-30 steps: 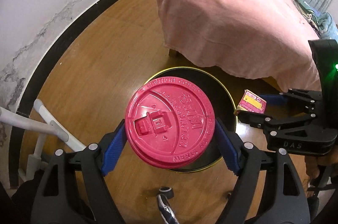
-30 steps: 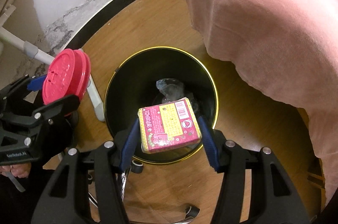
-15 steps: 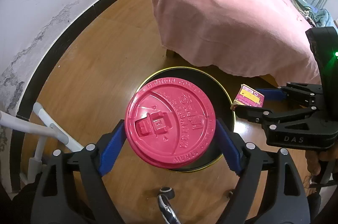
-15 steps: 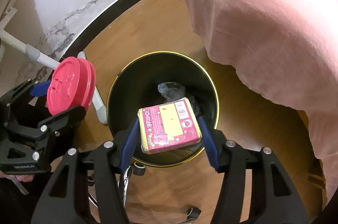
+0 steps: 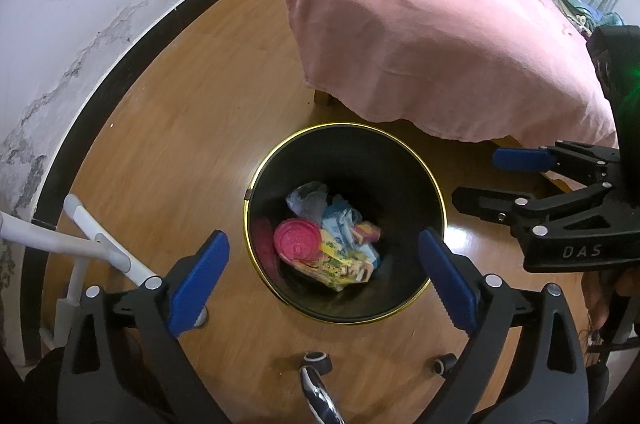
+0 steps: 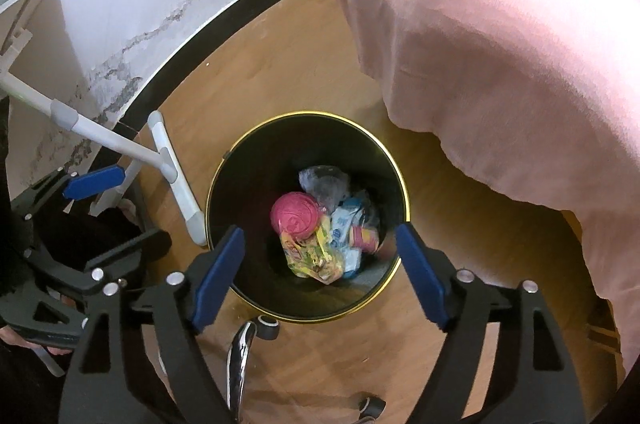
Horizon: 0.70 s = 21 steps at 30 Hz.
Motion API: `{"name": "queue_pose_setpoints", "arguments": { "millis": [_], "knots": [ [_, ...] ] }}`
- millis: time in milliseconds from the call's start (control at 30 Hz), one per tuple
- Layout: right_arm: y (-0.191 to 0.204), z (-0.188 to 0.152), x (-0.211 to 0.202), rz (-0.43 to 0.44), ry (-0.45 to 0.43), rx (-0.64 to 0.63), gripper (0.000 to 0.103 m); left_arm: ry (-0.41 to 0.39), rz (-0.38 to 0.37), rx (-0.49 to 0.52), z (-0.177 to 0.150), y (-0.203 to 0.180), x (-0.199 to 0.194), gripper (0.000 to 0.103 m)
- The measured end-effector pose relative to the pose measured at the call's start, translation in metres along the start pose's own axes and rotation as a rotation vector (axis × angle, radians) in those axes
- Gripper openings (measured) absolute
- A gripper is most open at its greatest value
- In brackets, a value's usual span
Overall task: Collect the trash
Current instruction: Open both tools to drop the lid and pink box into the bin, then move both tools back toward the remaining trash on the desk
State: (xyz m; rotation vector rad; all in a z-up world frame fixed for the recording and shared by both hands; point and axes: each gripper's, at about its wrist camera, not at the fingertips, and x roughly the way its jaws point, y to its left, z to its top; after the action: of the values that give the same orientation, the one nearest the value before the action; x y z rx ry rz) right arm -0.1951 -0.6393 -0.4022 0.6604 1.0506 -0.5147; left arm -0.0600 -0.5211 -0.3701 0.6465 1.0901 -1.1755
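Observation:
A black trash bin with a gold rim (image 5: 436,192) (image 6: 404,184) stands on the wooden floor below both grippers. Inside lie the pink cup lid (image 5: 297,239) (image 6: 295,217), a small pink box (image 5: 366,232) (image 6: 365,238), a yellow wrapper (image 5: 340,266) (image 6: 310,260) and crumpled plastic (image 5: 308,202) (image 6: 325,182). My left gripper (image 5: 322,280) hangs over the bin, its jaws opening, nothing between them. My right gripper (image 6: 320,270) is likewise above the bin, jaws opening and empty; it also shows in the left wrist view as the right gripper (image 5: 492,180).
A bed under a pink cover (image 5: 432,24) (image 6: 500,44) stands right of the bin. White tube legs (image 5: 92,244) (image 6: 168,168) lie at the left by the wall's dark skirting. Chair castors (image 5: 318,362) (image 6: 268,326) sit near the bottom edge.
Both grippers opened. The pink lid dropped from the left one and the pink box from the right one; both now lie in the bin.

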Motion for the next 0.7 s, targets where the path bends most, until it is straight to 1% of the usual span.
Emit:
{"name": "queue_pose_setpoints", "arguments": {
  "millis": [100,400,533,633,700],
  "knots": [
    [-0.001,0.001,-0.002,-0.005,-0.010,0.002,0.086,0.002,0.004,0.001,0.000,0.000,0.000,0.094],
    [-0.003,0.000,-0.006,-0.013,-0.024,0.011,0.087,0.003,0.010,0.002,0.000,0.000,0.000,0.094],
    [-0.005,0.001,-0.011,-0.014,-0.033,0.009,0.087,-0.013,0.013,0.006,0.001,-0.001,-0.005,0.094],
    [-0.004,0.005,-0.026,-0.019,-0.059,0.002,0.087,-0.027,0.017,0.013,0.004,-0.004,-0.013,0.094],
    [-0.003,0.008,-0.043,-0.017,-0.090,0.003,0.087,-0.039,0.025,0.031,0.008,-0.008,-0.023,0.094]
  ]
}}
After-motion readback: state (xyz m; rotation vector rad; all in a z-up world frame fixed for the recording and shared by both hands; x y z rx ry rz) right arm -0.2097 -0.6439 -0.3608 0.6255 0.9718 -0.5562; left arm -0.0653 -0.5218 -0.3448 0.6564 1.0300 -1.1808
